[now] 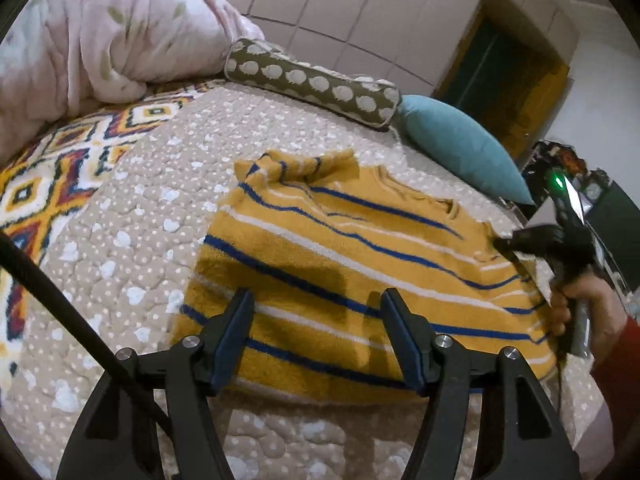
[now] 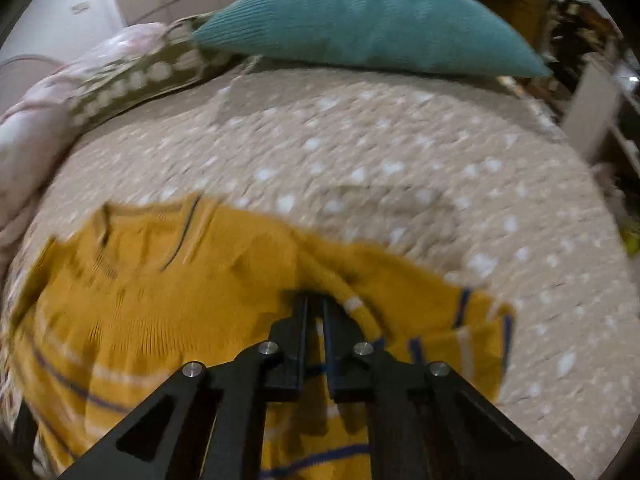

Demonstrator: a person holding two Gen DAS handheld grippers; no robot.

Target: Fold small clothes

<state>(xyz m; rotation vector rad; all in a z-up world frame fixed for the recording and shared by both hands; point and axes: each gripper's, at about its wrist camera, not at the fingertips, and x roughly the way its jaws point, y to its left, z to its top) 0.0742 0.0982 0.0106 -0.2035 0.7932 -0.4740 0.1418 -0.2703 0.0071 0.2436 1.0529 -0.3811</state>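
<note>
1. Mustard-yellow knit with blue and white stripes, the one small sweater (image 1: 352, 264) is lying flat on the quilted bedspread (image 1: 168, 184).
2. The left gripper (image 1: 316, 336) is hovering above the hem, jaws apart, gripping nothing.
3. The right gripper (image 2: 314, 304) is pinching the sweater's right sleeve area, jaws together on the fabric.
4. Judging by this, a sleeve fold is starting; next, that fabric needs carrying inward across the body.
5. Three cushions are lining the far edge.

Left tongs (image 1: 318, 300) gape apart; right tongs (image 2: 315, 300) are pinched together.
</note>
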